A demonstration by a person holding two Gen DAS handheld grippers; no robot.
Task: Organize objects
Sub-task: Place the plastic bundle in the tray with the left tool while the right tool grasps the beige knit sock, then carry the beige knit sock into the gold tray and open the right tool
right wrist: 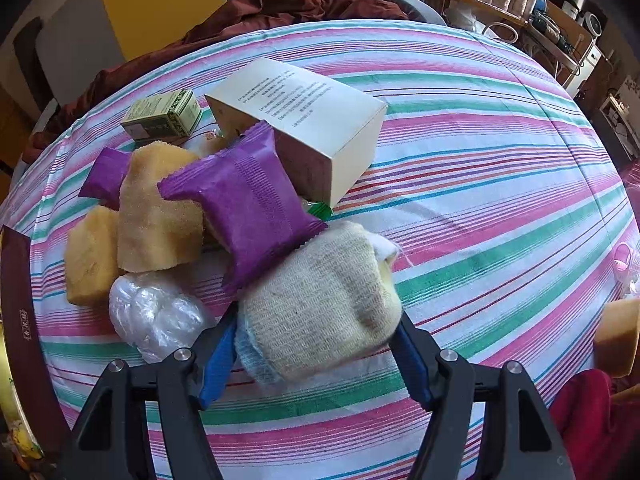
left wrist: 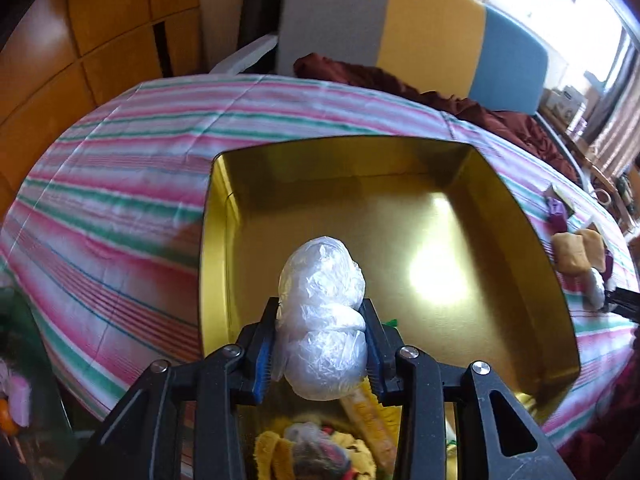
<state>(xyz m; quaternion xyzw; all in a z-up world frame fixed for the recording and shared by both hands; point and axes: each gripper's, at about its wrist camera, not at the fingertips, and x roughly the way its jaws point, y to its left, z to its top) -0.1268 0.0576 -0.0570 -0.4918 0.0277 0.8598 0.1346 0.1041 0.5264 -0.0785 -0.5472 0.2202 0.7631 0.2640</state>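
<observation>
Left hand-held gripper point(left wrist: 322, 344): clenched on a white plastic-wrapped bundle point(left wrist: 322, 320), pads pressing both its sides. The bundle is held above the near part of a gold tin box point(left wrist: 516, 216). Below the jaws, at the box's near end, lie yellow fabric pieces point(left wrist: 276, 454) and a yellow packet point(left wrist: 370, 412); the rest of the box floor shows bare and reflective. The box rests on the striped cloth point(left wrist: 120, 184) covering the bench.

Right hand-held gripper point(right wrist: 314, 340): jaws spread wide on either side of a cream knitted bundle point(right wrist: 320, 304) lying on the cloth. Whether the pads press it cannot be told from this view.

Just left of that bundle lies a second clear plastic bundle point(right wrist: 154, 316). Beyond, touching one another in a pile: a purple sachet point(right wrist: 244, 200) leaning over the knitted bundle's far edge, two yellow sponge-like blocks point(right wrist: 160, 208) and a second purple sachet point(right wrist: 106, 176). Farther back, a cream carton point(right wrist: 308, 120) with printed text rests tilted against the pile, and a small green box point(right wrist: 164, 114) sits just beside it.

At the left edge of the right wrist view, the dark red outer wall of the tin point(right wrist: 18, 320) is visible. A maroon cloth point(right wrist: 256, 12) lies at the bench's far edge.
</observation>
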